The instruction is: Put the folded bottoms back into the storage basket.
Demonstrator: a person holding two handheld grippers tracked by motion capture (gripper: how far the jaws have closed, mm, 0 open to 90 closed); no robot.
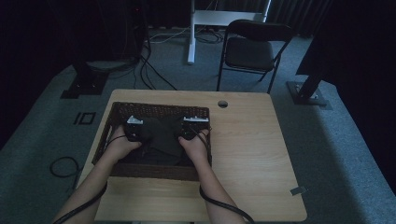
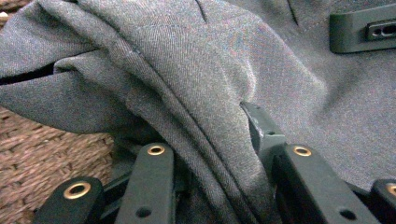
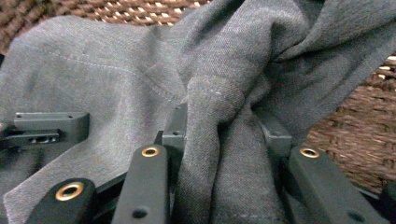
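Reaching into the dark woven wicker basket (image 1: 105,140) at the frame's centre left, both hands work a crumpled grey twill garment (image 1: 161,135) lying inside. The left gripper (image 2: 210,140) pinches a thick fold between nearly closed jaws. The right gripper (image 3: 222,135) clamps another bunched fold likewise.

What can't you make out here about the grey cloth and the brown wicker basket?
- High view: the brown wicker basket floor, hidden under the grey cloth and both hands.
- Left gripper view: the left gripper fingertips, buried in a cloth fold.
- Right gripper view: the garment's type; edges cut it off.
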